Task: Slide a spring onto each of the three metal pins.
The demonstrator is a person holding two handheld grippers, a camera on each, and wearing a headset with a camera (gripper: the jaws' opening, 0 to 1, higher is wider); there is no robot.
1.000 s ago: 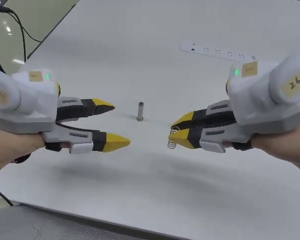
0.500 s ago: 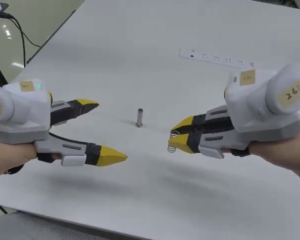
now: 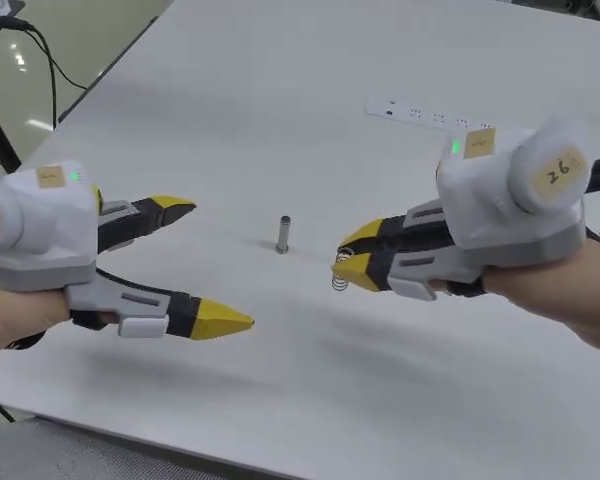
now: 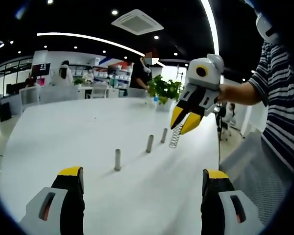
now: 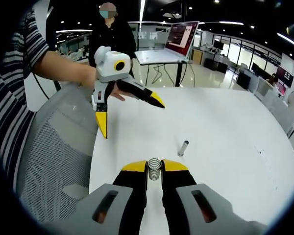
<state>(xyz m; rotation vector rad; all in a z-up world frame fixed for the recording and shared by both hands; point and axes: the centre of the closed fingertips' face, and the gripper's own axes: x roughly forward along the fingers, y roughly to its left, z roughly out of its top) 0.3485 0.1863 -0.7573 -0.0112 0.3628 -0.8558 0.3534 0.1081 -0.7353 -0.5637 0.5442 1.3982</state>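
While nothing is in it, left gripper (image 3: 218, 265): jaws spread wide.
Right gripper (image 3: 342, 264): jaws pinching the spring (image 5: 155, 169), slightly tilted, above the table (image 3: 280, 100).
Pins (image 4: 149, 143): 3, upright, bare, just beyond.
Next: centre the coil's open end over 1 pin, straighten it, lower slowly.

You have three metal pins in front of you: first pin (image 4: 117, 159), second pin (image 4: 149, 143), third pin (image 4: 164, 135). You have one spring (image 5: 155, 169), one power strip (image 3: 435, 116), and two grippers: left gripper (image 3: 219, 263), right gripper (image 3: 342, 263).
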